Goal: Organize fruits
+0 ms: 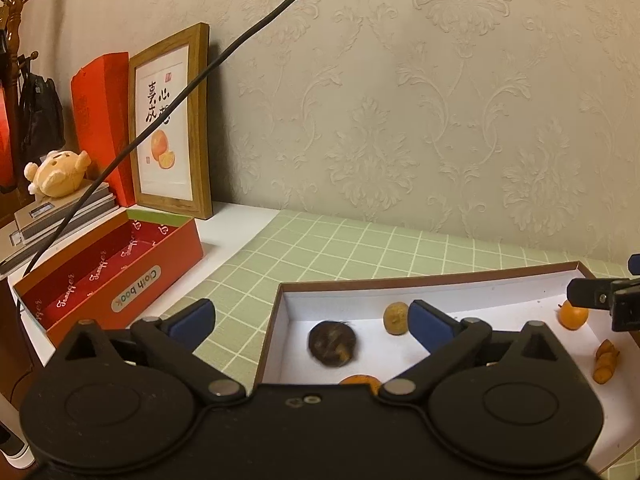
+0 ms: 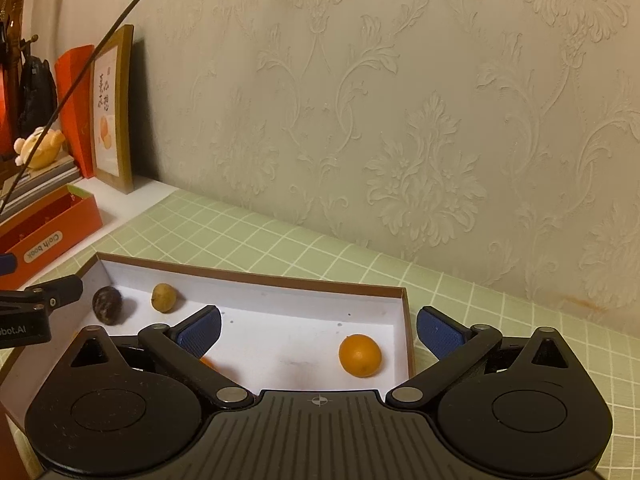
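A shallow white-lined box (image 1: 400,280) (image 2: 248,276) with a brown rim lies on the green grid mat. In it are a dark brown round fruit (image 1: 332,344) (image 2: 107,305), a small tan fruit (image 1: 396,318) (image 2: 164,297), an orange (image 1: 574,316) (image 2: 359,355) and orange pieces (image 1: 606,366). My left gripper (image 1: 312,322) stands open over the box's left end; the dark fruit lies loose between its fingers, untouched. My right gripper (image 2: 318,332) is open over the box's right end, and the orange rests free on the floor between its fingers. Another orange fruit (image 1: 360,380) is half hidden under the left gripper's body.
A red "Cloth book" box (image 1: 108,276) stands open left of the mat (image 1: 320,240). Behind it are a framed picture (image 1: 172,128), a plush toy (image 1: 56,176) on stacked books and a red bag. A black cable (image 1: 240,40) hangs across. The patterned wall runs close behind.
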Demonstrator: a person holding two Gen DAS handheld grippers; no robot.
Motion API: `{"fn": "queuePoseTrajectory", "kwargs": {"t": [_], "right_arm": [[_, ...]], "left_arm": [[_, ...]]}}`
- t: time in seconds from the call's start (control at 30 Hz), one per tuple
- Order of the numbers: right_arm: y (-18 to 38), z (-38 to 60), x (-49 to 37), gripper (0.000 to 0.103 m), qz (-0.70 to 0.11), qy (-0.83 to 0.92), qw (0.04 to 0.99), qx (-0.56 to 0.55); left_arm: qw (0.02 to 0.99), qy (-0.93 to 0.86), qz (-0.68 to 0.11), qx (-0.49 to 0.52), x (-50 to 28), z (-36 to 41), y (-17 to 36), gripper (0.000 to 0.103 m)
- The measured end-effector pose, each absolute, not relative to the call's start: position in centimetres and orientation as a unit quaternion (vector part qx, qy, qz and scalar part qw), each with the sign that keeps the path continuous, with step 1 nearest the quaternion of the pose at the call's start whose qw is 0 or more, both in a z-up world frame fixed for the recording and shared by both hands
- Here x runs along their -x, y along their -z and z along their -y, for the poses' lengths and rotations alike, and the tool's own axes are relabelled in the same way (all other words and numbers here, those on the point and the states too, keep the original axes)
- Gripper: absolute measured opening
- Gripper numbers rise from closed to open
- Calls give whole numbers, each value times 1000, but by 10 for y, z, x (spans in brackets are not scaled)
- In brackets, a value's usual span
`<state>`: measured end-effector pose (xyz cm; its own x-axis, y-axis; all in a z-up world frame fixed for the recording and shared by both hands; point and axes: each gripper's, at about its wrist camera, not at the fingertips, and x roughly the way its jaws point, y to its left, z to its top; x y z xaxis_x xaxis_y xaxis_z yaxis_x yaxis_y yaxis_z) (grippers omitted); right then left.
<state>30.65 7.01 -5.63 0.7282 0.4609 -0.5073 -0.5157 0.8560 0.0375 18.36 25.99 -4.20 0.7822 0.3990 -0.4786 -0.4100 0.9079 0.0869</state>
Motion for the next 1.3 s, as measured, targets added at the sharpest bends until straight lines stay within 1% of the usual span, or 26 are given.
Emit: {"fn": "queuePoseTrajectory", "kwargs": {"t": [0.3,0.57,0.77,1.1,1.3], "right_arm": [[51,-60,-299,103,-272,-258,926,42],[31,-32,-267,103,-266,-252,930,41],[8,-4,-221,103,-242,-257,935,44],[-30,52,-131,103,-203,-263,943,33],[-46,78,-74,103,-180,-264,947,36]], "left_arm": [[944,-216,-249,16,-169,-258,31,97],[947,-209,-241,26,-133,-240,13,97],[954,-188,-232,16,-96,-212,-2,97],[965,-167,-196,41,-31,-169,-40,97],[972,-144,-182,46,11,-136,-50,97]]}}
